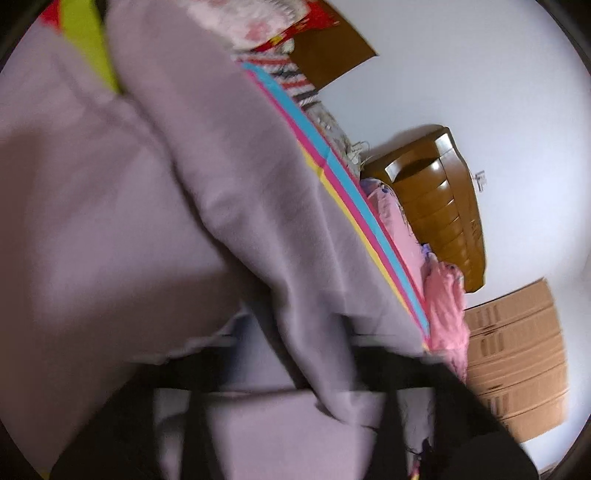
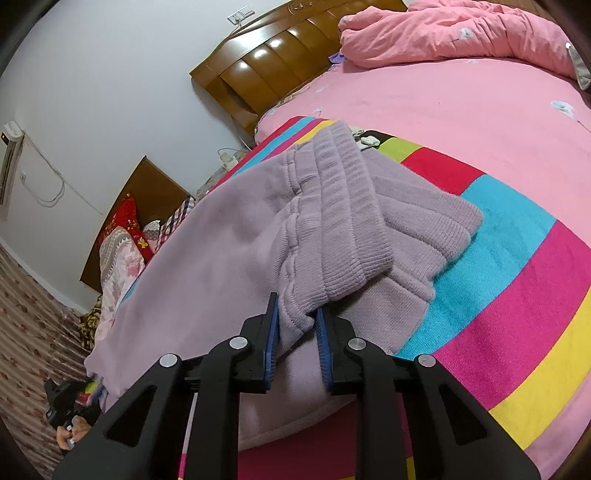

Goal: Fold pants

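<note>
Pants, lilac fleece with ribbed cuffs, lie bunched; right gripper pinches a cuff.

The pants cover the near part of the bed, their ribbed cuffs piled into a raised ridge right in front of the right gripper, whose pads are closed on a fold of that cloth. To the right of the cuffs the striped blanket lies flat and bare out to the bed's near edge, and beyond it the pink sheet is clear. A bunched pink quilt fills the far right corner by the headboard. Pillows crowd the bed's left edge. In the left wrist view, blurred pants cloth hangs close before the left gripper, blocking it ahead.
</note>
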The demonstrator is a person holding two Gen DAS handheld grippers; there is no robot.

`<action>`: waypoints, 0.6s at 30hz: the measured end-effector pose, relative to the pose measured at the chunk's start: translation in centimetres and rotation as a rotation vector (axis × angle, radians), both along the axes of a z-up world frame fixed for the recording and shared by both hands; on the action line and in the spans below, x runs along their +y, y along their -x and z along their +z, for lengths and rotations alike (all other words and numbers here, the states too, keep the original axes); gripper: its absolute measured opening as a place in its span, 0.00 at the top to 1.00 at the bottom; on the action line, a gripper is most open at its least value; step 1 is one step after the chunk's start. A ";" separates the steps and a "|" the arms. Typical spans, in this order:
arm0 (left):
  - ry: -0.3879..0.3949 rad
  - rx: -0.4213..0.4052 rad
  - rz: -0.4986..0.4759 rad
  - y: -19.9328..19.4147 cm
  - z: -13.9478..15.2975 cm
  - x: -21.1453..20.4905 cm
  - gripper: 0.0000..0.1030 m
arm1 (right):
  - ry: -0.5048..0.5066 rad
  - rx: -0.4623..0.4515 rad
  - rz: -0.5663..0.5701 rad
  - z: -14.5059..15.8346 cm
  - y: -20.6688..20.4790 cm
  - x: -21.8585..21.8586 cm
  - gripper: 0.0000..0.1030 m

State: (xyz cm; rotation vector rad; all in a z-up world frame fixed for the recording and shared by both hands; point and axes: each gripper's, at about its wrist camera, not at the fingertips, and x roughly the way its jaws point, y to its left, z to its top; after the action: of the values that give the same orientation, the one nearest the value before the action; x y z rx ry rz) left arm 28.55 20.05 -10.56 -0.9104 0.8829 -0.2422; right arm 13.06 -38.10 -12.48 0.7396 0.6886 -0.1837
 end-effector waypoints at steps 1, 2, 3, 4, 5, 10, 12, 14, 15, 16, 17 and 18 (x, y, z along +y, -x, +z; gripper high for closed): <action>0.007 -0.021 -0.012 0.2 0.3 -0.3 0.21 | -0.004 -0.002 -0.003 -0.1 0.0 -0.1 0.81; -0.010 -0.009 -0.023 0.2 0.3 -0.5 0.21 | -0.005 -0.003 -0.003 -0.1 0.0 -0.2 0.81; -0.011 -0.006 -0.041 0.0 0.3 -0.9 0.22 | -0.007 -0.004 -0.004 -0.1 0.0 -0.2 0.81; 0.003 -0.004 -0.053 -0.3 0.1 -1.1 0.23 | -0.009 -0.005 -0.005 -0.2 0.0 -0.3 0.81; 0.007 0.005 -0.062 -0.7 -0.2 -1.4 0.29 | -0.009 -0.005 -0.003 -0.2 0.0 -0.4 0.81; 0.028 0.022 -0.105 -3.0 -1.7 -2.7 0.69 | -0.014 -0.005 0.005 -0.2 0.1 -0.6 0.81; 0.022 0.033 -0.074 -3.9 -2.4 -2.4 0.88 | -0.012 -0.005 0.008 -0.2 0.1 -0.7 0.81; 0.042 0.029 -0.031 -3.7 -2.7 -1.6 0.97 | -0.005 -0.008 0.011 0.0 0.2 -0.7 0.81; 0.046 0.012 -0.019 -3.4 -2.5 -1.4 0.98 | -0.001 -0.013 0.012 0.1 0.2 -0.8 0.82; 0.040 -0.011 -0.002 -2.9 -2.0 -1.2 0.98 | 0.003 -0.020 0.014 0.4 0.3 -0.8 0.82; 0.021 -0.048 0.009 -2.4 -1.0 -1.1 0.98 | 0.011 -0.033 0.017 0.8 0.3 -0.8 0.83; -0.001 -0.079 0.009 -2.0 0.0 -1.3 0.98 | 0.022 -0.041 0.020 1.3 0.2 -0.9 0.83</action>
State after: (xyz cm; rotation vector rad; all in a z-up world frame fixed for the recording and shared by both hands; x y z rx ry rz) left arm 30.52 18.76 -10.55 -0.8975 0.8057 -0.2686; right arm 12.81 -38.97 -11.19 0.7136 0.6541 -0.1575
